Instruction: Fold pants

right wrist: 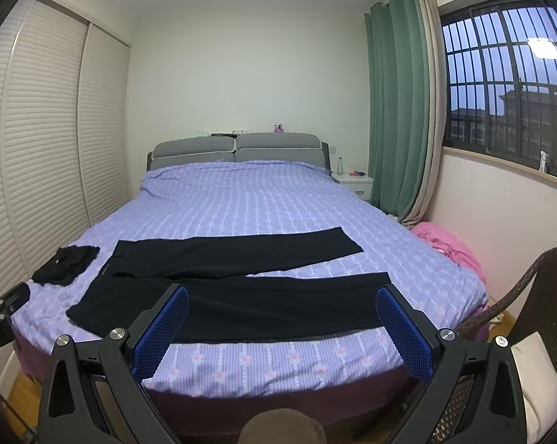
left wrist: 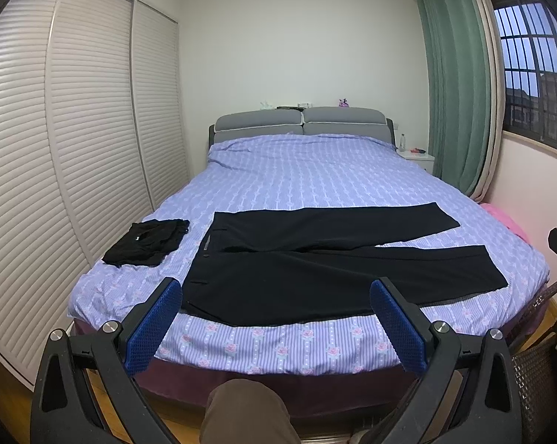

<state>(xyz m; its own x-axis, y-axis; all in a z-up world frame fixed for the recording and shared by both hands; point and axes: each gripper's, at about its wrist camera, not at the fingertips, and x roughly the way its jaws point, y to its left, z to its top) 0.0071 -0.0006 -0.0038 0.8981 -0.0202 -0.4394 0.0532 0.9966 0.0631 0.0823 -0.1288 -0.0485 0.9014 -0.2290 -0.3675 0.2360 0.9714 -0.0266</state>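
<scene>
Black pants (left wrist: 315,270) lie flat and unfolded across the bed's (left wrist: 297,177) near end, waistband at 9 o'clock, legs splayed toward 3 o'clock. Left gripper (left wrist: 276,292) and right gripper (right wrist: 282,299) hover wide apart, empty.

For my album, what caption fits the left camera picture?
Open left gripper above black pants spread flat on the bed.

Matt black cloth pants (left wrist: 315,270); blue, seemingly rubbery pads (left wrist: 156,325).
</scene>
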